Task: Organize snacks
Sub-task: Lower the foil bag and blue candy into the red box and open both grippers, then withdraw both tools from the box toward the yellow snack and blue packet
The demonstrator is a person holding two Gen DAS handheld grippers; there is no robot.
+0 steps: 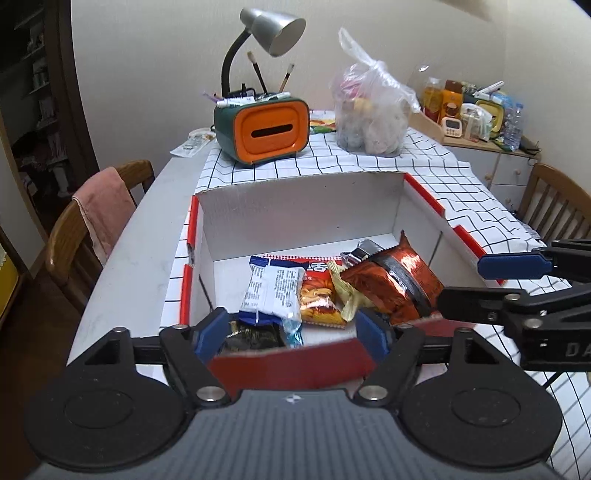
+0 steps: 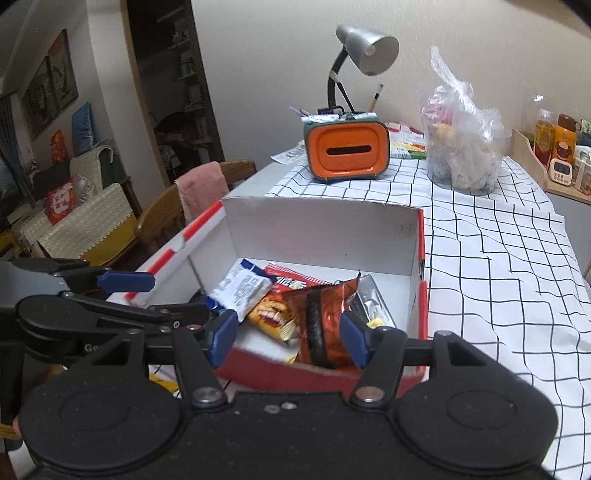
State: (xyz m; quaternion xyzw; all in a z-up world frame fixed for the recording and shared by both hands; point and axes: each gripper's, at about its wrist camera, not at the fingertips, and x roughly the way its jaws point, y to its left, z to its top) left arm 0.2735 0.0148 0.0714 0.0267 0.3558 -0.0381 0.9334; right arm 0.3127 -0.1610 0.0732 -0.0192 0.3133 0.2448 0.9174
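1. Your surface [image 1: 140, 258] is pale, with a white cloth [image 1: 424, 155] printed in a black grid over most of it.
2. At the far end stands an orange-fronted box [image 1: 262, 129] with rounded corners and a dark slot, holding brushes and pens. A silver desk lamp [image 1: 271, 29] on a black bendy neck rises behind it.
3. Beside that sits a knotted clear plastic bag [image 1: 369, 118], crinkled and full of small wrapped items.
4. Wooden chairs flank the surface; the one on your left [image 1: 74, 236] has a pink towel [image 1: 107, 210] over its back. A low cabinet [image 1: 495, 162] crowded with bottles stands at the far right.
5. An open cardboard box [image 1: 295, 206], white inside with red edging, lies straight ahead. Its near red wall sits between you and the contents.
6. Inside the box lie the snacks: a white and blue packet [image 1: 269, 291], an orange and yellow packet [image 1: 319, 302], and a shiny reddish-brown foil packet [image 1: 391, 280] with a dark band. They overlap in a loose pile at the near end.
7. Your left hand-held gripper [image 1: 291, 336] has its blue fingers spread wide with nothing between them, above the near wall, just short of the white and blue packet.
8. Your right hand-held gripper [image 2: 290, 338] is also parted and grips nothing; the foil packet lies just beyond its fingers.
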